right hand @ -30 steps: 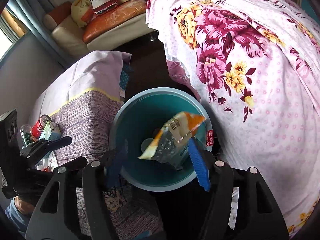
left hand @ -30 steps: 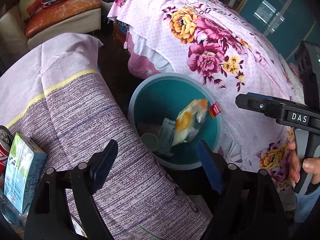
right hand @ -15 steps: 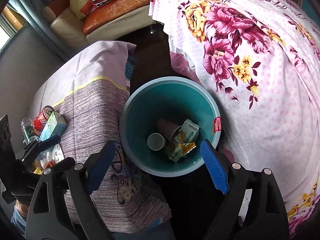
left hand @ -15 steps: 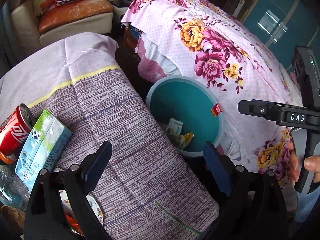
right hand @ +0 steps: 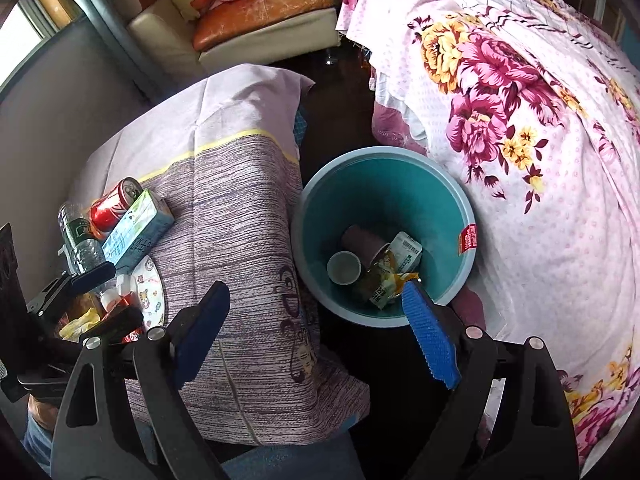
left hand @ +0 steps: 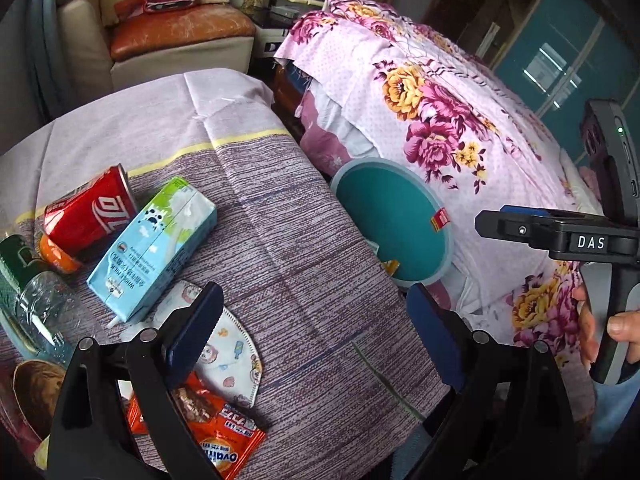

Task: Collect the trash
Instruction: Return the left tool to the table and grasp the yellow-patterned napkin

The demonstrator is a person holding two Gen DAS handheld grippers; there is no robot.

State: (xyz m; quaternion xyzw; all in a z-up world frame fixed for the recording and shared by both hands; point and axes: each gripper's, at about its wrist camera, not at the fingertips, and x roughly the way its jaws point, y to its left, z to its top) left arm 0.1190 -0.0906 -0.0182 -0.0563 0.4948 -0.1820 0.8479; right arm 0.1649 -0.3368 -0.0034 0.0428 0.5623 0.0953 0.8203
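The left gripper (left hand: 312, 328) is spread wide with nothing between its blue pads, hovering over a counter (left hand: 304, 248) draped in a purple striped cloth. Trash lies on the cloth toward its 9 o'clock side: a light-blue milk carton (left hand: 154, 246) on its side at about 10 o'clock, touching a red cola can (left hand: 90, 214) just beyond it, and a clear plastic bottle (left hand: 36, 300) at 9 o'clock. A printed child's face mask (left hand: 230, 354) lies just under the left finger, with an orange snack wrapper (left hand: 216, 432) at 7 o'clock, partly hidden by that finger.

The right gripper (right hand: 316, 332) is also fully parted and empty. A teal trash bin (right hand: 466, 216) stands on the floor at its 1 o'clock, between the counter and a bed (right hand: 540, 152) covered in a floral sheet. Inside the bin lie two paper cups (right hand: 344, 266) and a crumpled snack packet (right hand: 384, 280), the packet just beyond the right fingertip.
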